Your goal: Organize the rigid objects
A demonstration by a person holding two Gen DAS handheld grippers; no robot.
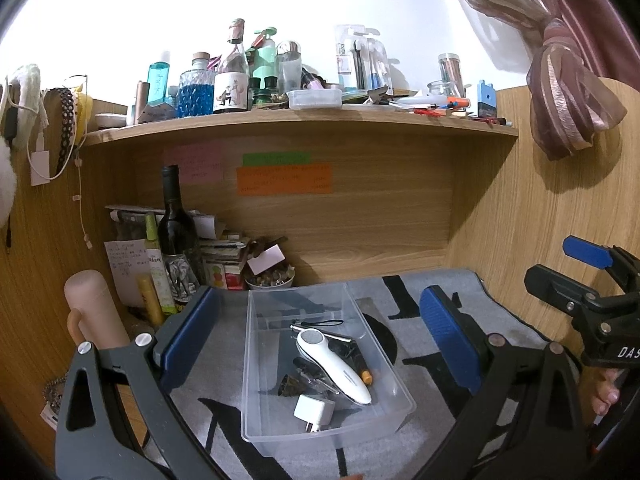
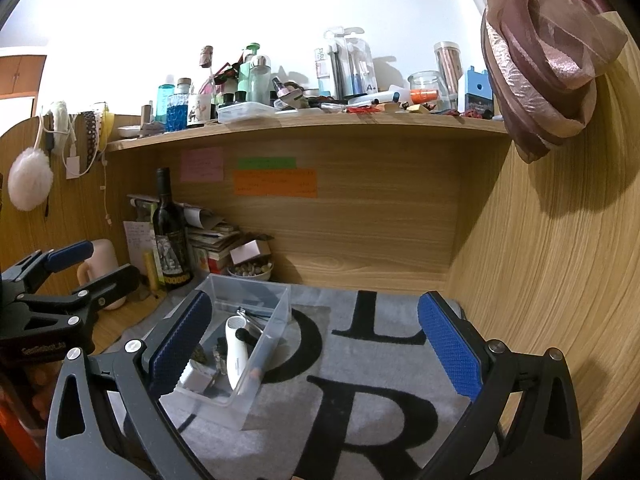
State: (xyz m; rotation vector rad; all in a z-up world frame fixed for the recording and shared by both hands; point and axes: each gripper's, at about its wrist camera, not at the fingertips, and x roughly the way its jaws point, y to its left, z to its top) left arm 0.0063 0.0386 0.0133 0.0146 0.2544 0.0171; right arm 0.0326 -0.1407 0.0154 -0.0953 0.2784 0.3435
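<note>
A clear plastic bin (image 1: 390, 384) sits on a grey mat with black letters (image 1: 420, 304). In the bin lie a white handheld device (image 1: 334, 364), a white plug adapter (image 1: 314, 412), a metal pen and small dark items. My left gripper (image 1: 320, 340) is open and empty, its blue pads (image 1: 450, 344) on either side of the bin and above it. My right gripper (image 2: 316, 344) is open and empty over the mat, just right of the bin (image 2: 276, 320); its left pad overlaps the bin's near side. The right gripper also shows in the left wrist view (image 1: 568, 276).
A dark wine bottle (image 1: 176, 236), small tubes, stacked papers and a bowl of pebbles (image 1: 270, 278) crowd the back left. A pink mug (image 1: 90, 308) stands at the left. The wooden side wall (image 2: 540, 280) is close on the right. The shelf (image 1: 300, 120) above holds several bottles.
</note>
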